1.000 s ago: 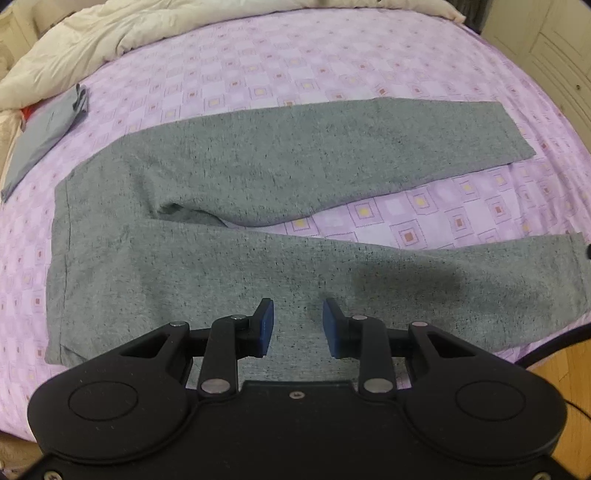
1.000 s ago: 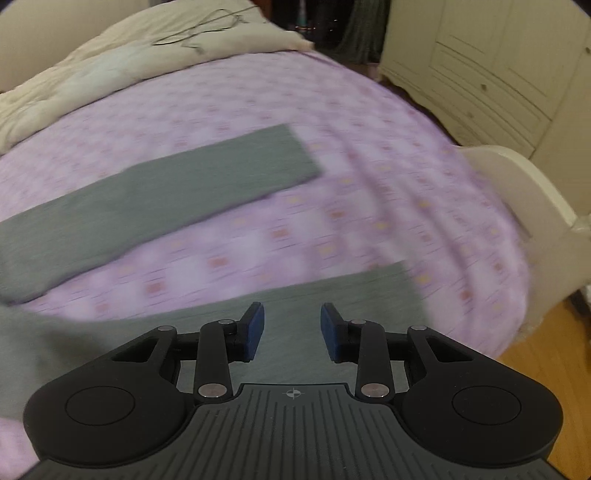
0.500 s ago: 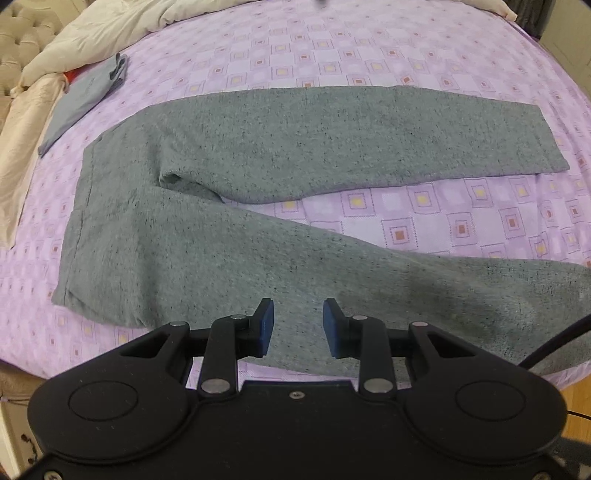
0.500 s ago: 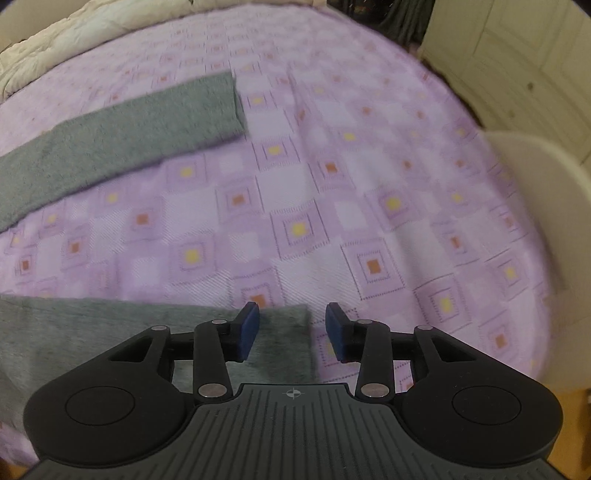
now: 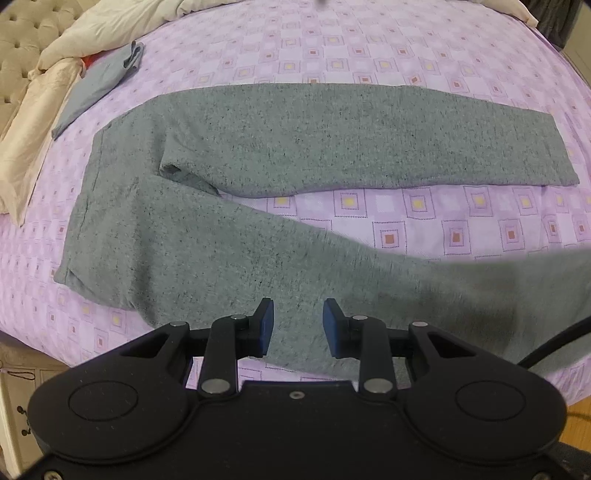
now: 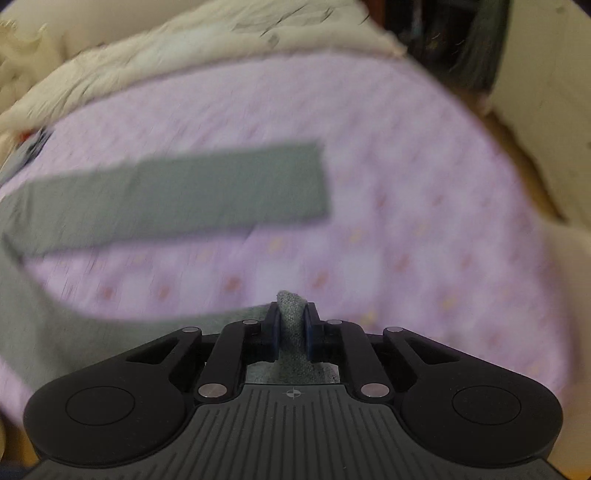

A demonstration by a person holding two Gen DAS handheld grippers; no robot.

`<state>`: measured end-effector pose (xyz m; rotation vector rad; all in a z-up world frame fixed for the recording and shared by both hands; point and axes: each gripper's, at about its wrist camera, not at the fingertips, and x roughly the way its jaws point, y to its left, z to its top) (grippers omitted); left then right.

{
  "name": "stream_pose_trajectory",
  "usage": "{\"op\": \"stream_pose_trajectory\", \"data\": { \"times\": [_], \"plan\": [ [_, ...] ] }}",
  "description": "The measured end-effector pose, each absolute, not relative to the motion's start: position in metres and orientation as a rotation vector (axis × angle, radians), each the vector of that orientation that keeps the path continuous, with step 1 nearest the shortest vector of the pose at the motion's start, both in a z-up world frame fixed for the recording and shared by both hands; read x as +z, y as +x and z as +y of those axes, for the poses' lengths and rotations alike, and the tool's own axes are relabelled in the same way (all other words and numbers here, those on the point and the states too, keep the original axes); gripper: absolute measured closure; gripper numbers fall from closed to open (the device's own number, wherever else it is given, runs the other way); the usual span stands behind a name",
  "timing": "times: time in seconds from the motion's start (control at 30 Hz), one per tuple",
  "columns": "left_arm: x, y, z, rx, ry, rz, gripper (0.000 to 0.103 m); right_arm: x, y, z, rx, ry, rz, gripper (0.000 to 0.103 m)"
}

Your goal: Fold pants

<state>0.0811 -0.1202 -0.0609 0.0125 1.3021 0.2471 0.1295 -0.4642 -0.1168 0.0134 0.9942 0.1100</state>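
Pants: heather-grey knit pants (image 5: 280,155) lie flat on the lilac bedsheet printed with small squares (image 5: 424,218), waistband at the left, the two legs spread in a V towards the right
Far leg: straight, its cuff edge lying flat well short of the bed's right side, with open sheet beyond it
Near leg: runs along the bed's front edge; its right end is blurred
Left gripper (image 5: 295,325): blue-padded jaws wide apart, holding nothing, hovering over the near leg's thigh
Right gripper (image 6: 291,328): jaws closed on a bunched fold of the grey pants fabric, a nub of it sticking up between the pads; this view is motion-blurred
Open room: bare sheet between the legs and beyond the far leg
Edges: cream quilt (image 5: 110,26) along the far-left side, a folded blue-grey cloth (image 5: 99,77) beside it
Writing: none legible
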Motion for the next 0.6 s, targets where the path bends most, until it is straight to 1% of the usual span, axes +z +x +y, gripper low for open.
{"op": "stream_pose_trajectory", "data": {
  "times": [0.13, 0.23, 0.27, 0.3, 0.33, 0.4, 0.53, 0.57, 0.6],
  "plan": [
    [-0.061, 0.079, -0.117, 0.264, 0.007, 1.305, 0.063, -0.133, 0.159, -0.47, 0.008, -0.073, 0.953, 0.091],
    [-0.059, 0.077, -0.112, 0.285, -0.007, 1.299, 0.063, -0.166, 0.175, -0.461, -0.014, -0.154, 1.037, 0.089],
    [-0.059, 0.077, -0.109, 0.293, -0.012, 1.297, 0.063, -0.176, 0.178, -0.46, -0.02, -0.164, 1.066, 0.087],
    [-0.058, 0.076, -0.106, 0.304, -0.016, 1.295, 0.063, -0.18, 0.175, -0.462, -0.028, -0.168, 1.073, 0.081],
    [-0.057, 0.075, -0.102, 0.315, -0.019, 1.29, 0.063, -0.18, 0.173, -0.464, -0.042, -0.163, 1.062, 0.079],
    [-0.056, 0.072, -0.094, 0.338, -0.022, 1.278, 0.063, -0.169, 0.164, -0.462, -0.073, -0.158, 0.997, 0.071],
    [-0.06, 0.068, -0.068, 0.388, -0.021, 1.264, 0.063, -0.137, 0.145, -0.447, -0.022, -0.131, 0.873, 0.068],
    [-0.062, 0.068, -0.06, 0.4, -0.017, 1.259, 0.063, -0.132, 0.141, -0.439, 0.014, -0.114, 0.868, 0.065],
    [-0.064, 0.067, -0.052, 0.407, -0.01, 1.251, 0.063, -0.131, 0.139, -0.43, 0.051, -0.1, 0.874, 0.065]
  ]
}}
